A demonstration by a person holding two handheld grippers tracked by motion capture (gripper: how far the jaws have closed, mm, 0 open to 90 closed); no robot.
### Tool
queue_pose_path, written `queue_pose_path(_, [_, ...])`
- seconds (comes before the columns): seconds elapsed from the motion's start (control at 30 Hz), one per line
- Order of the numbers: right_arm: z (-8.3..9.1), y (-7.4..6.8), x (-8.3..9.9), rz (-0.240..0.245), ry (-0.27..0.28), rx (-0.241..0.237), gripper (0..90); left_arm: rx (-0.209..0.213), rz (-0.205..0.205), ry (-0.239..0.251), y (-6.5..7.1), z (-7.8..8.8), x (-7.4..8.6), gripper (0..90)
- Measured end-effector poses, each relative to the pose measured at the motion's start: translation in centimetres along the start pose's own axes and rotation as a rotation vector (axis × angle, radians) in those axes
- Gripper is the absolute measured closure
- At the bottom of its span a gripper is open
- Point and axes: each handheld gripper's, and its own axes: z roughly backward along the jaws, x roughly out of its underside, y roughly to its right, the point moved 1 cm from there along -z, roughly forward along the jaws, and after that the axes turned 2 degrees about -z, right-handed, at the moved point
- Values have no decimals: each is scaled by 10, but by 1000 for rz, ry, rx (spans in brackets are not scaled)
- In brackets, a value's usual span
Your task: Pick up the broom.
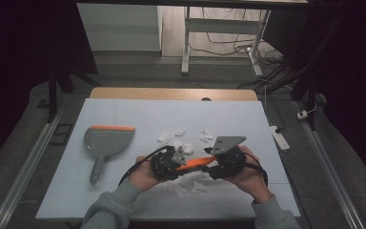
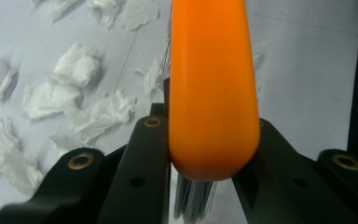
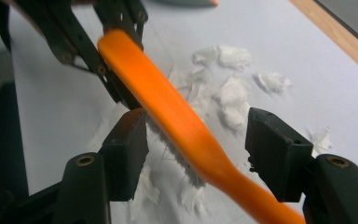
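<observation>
**Orange brush held between two grippers above the paper scraps**

High view. A white board-covered table (image 1: 124, 191) carries a grey plastic dustpan with an orange front lip (image 1: 107, 140), lying at the left with its handle toward the person. Crumpled white paper scraps (image 1: 183, 148) lie scattered near the table's centre and in front of the hands. The left gripper (image 1: 177, 162) and the right gripper (image 1: 213, 164) sit close together at the near centre, facing each other. A long orange plastic hand brush with grey bristles (image 1: 199, 161) spans the gap between them, raised over the nearer scraps.

Left gripper view. The rounded end of the brush (image 2: 212, 93) stands between the two black jaws, which are clenched on it from both sides. Dark bristles hang below the orange body at the bottom of the picture. Paper scraps (image 2: 74, 88) lie on the table surface at the left.

Right gripper view. The brush (image 3: 177, 116) runs diagonally between the jaws, bristles down. The jaws stand apart: the left pad is close to the bristle side, the right pad is clear of the orange body with a visible gap, so this gripper is released. The left gripper (image 3: 98, 56) grasps the far end of the brush at the upper left. Paper scraps (image 3: 228, 93) lie beyond.
</observation>
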Motion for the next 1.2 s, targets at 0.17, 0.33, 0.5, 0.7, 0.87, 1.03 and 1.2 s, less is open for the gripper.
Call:
queue_pose_path(0.17, [-9, -3, 0, 34, -76, -25, 425, -9, -24, -3, 3, 0, -4, 799])
queue_pose_path(0.33, [-17, -8, 1, 102, -151, 14, 555, -19, -49, -4, 6, 2, -6, 799])
queue_pose_path(0.5, [-15, -10, 1, 152, -171, 7, 627, -48, -50, 43, 2, 6, -3, 777])
queue_pose_path(0.7, [-14, -10, 2, 133, -149, -41, 700, -133, 9, 125, -2, 11, 1, 565])
queue_pose_path(0.87, [-13, -7, 2, 112, -126, -21, 705, -217, 87, 194, -5, 20, 7, 345])
queue_pose_path(1.03, [-9, 0, 6, 68, -103, -10, 705, -257, 155, 249, -10, 37, 19, 270])
queue_pose_path(1.2, [-3, 9, 11, 9, -47, 3, 706, -268, 251, 282, -15, 49, 43, 257])
